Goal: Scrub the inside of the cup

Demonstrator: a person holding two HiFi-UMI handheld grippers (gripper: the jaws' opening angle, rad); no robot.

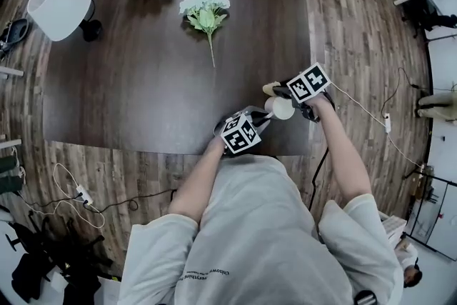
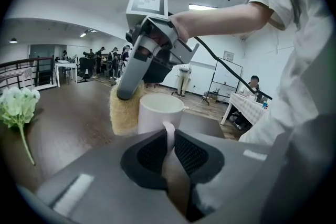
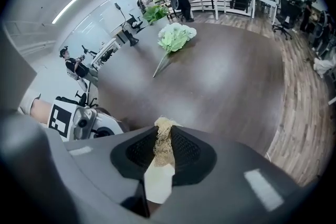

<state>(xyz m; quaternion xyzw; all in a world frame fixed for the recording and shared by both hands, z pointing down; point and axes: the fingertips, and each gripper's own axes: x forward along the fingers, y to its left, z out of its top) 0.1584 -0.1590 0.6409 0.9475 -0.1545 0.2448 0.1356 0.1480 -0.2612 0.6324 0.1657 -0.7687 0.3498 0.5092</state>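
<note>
The left gripper has its jaws pressed together on the handle of the white cup, so the cup stands out in front of it, upright, with the mouth up. In the head view the cup is at the near right part of the dark table, close to the edge; I cannot tell if its bottom rests on the wood or is a little above it. The right gripper pinches a rough, straw-coloured sponge firmly between its jaws. This sponge is just beside the cup, against the outer wall on the side away from the person's body, and its lower part hangs under the level of the rim. It is therefore outside the cup, not inside. The coming move depends on this relation: I judge that the right gripper must lift the sponge over the rim, bring it across above the mouth and then push it down along the upright axis of the cup, while the left gripper keeps the handle steady. The cup looks plain, smooth and clean on the outside; its inside is not visible well enough to judge.
</note>
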